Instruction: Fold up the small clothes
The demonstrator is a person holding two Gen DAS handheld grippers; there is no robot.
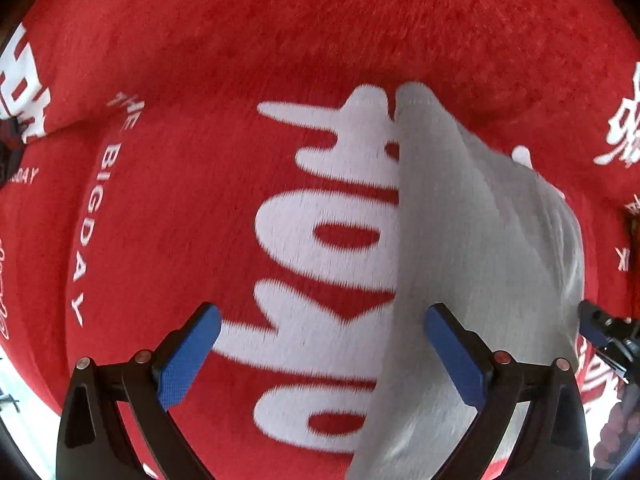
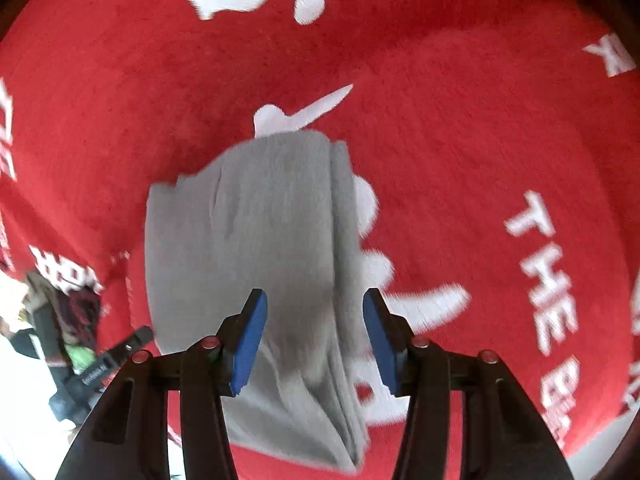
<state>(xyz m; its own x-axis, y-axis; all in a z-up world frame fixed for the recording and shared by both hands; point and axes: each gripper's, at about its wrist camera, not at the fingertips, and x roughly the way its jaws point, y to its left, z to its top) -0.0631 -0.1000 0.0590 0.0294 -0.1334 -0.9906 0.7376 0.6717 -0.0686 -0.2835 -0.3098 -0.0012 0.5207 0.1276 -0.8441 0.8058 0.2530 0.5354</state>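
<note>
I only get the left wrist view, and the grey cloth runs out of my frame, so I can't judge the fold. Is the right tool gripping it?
Observer: No. The right tool is open, and the grey cloth shows between its pads, unpinched.
Operator: Does the cloth look folded?
Observer: Yes. In the right wrist view, stacked layers run along one long edge.
Operator: Where is my left tool from there?
Observer: Only a tip of the left tool shows, beside the cloth's opposite long edge, over the red blanket.
</note>
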